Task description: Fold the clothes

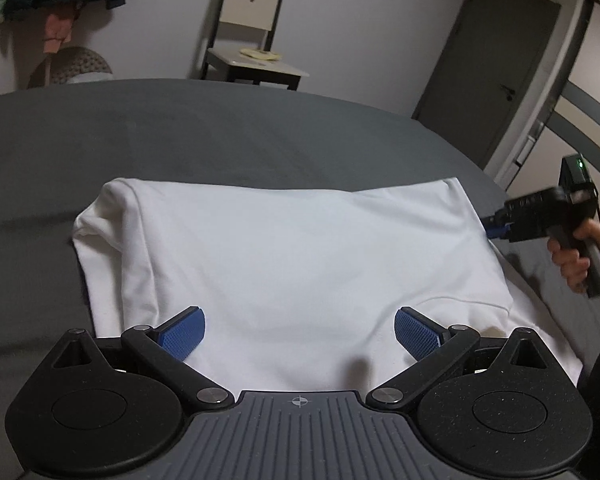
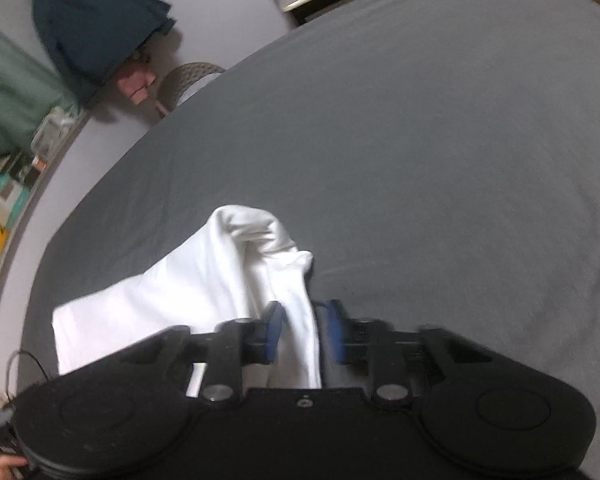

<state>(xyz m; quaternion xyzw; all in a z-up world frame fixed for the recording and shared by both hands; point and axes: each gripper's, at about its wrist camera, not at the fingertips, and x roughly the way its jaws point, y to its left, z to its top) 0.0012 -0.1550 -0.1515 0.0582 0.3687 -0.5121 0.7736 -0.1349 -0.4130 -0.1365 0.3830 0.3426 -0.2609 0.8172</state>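
**On grey bed: white garment, right claw has an edge**

On the grey bedsheet (image 1: 180,132) lies a white garment (image 1: 292,248), spread mostly flat, partly folded, one sleeve doubled over at its left side. Left gripper (image 1: 300,330) hovers low over the near part of the cloth, blue pads (image 1: 186,330) spread wide apart, nothing between them. Right gripper (image 2: 302,330) is at the garment's right edge; in its own view a strip of the white garment (image 2: 220,280) runs between the blue pads (image 2: 274,328), which stand close on either side of it, pinching the fabric, with the cloth bunched and lifted just ahead of the fingers. From the left view, the right gripper (image 1: 496,226) is seen touching the cloth's edge, held by a hand (image 1: 572,260). Right view is slightly blurred. Background: chair (image 1: 248,24) by the wall, dark door (image 1: 496,76), hanging clothes (image 2: 88,20).
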